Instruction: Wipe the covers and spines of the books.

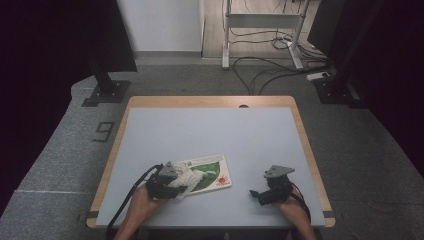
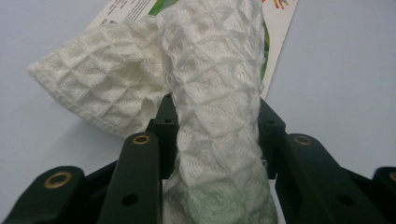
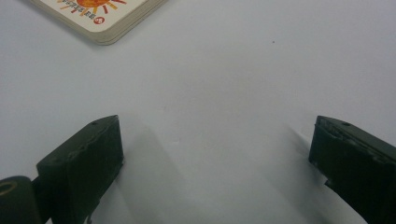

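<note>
Apparently the wiping step is under way: the left tool (image 1: 172, 184) is clenched on a white waffle-weave cloth (image 2: 210, 93), draped over the green-and-white picture card (image 1: 212, 172) at six o'clock on the blue tabletop (image 1: 210, 135). Next comes a steady drag across the card. The right tool (image 3: 217, 154) stands released at four o'clock; the card's print is hard to read

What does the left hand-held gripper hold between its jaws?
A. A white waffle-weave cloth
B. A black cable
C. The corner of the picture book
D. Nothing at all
A. In the left gripper view, the left hand-held gripper has its jaws closed on the white waffle-weave cloth, which lies over the picture book.
</note>
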Tool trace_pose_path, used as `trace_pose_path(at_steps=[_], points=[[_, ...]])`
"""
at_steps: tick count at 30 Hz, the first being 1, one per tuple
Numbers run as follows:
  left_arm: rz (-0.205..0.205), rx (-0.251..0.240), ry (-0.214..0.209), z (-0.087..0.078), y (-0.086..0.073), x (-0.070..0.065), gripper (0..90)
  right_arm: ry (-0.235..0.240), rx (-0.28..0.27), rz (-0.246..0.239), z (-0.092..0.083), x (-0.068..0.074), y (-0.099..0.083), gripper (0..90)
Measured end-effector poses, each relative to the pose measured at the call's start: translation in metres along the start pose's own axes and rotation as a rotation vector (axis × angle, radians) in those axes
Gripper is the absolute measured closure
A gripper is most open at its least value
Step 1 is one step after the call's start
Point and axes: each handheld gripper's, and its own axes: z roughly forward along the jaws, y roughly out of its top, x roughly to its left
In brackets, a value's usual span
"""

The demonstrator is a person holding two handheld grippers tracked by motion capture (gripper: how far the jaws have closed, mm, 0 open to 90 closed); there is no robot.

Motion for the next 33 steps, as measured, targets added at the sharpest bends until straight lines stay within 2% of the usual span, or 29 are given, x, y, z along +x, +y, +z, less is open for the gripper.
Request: trace_pose_path(at_steps=[5, 33], points=[[0.031, 0.010, -0.004, 0.010, 0.012, -0.005, 62.3, 0.000, 0.001, -0.001, 0.000, 0.000, 0.000, 2.5], [0.114, 0.020, -0.069, 0.069, 0.082, -0.033, 62.2, 0.000, 0.000, 0.000, 0.000, 0.000, 0.000, 2.5]])
